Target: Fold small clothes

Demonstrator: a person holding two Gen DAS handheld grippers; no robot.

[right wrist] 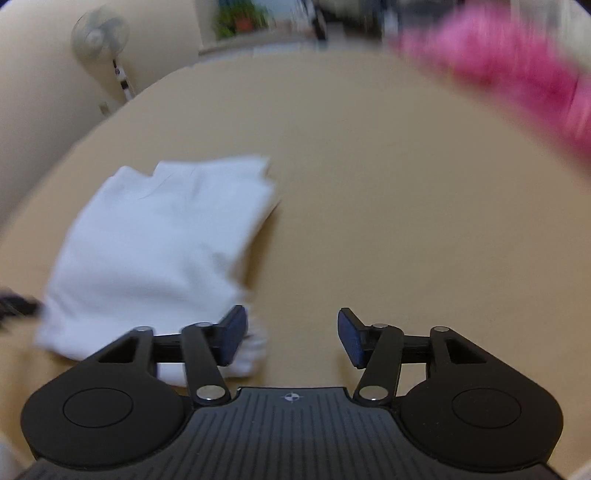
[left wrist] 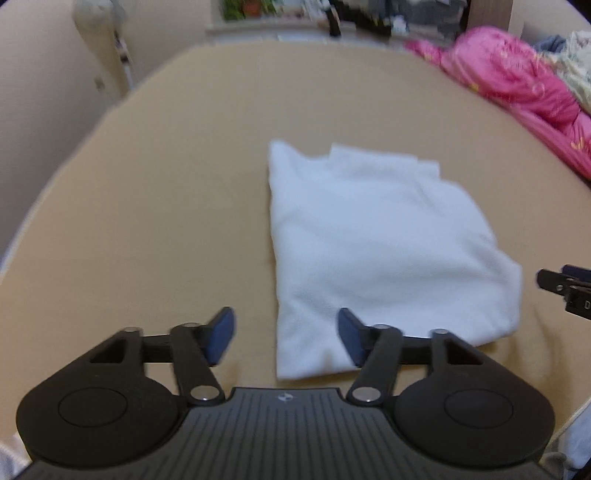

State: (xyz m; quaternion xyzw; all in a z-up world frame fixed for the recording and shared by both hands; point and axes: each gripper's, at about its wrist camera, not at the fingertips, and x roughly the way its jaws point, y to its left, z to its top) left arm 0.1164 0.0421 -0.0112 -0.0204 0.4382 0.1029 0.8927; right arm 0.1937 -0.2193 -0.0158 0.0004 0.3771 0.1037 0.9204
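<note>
While the tan bed (left wrist: 166,184) fills both views, the folded white garment (left wrist: 369,240) lies flat on it; the left hand-held gripper (left wrist: 286,338) and right hand-held gripper (right wrist: 291,338) hang spread, pinching nothing.

Ahead of me lies a bed with a tan sheet (left wrist: 177,192), smooth and flat. A pink quilt (left wrist: 517,81) is bunched along its far right edge; in the right wrist view it is motion-blurred. A pedestal fan (right wrist: 100,35) stands by the cream wall (left wrist: 37,110) past the bed's far left corner. Beyond the far edge I see a ledge with what may be potted plants (right wrist: 240,18); blur prevents confirmation.
</note>
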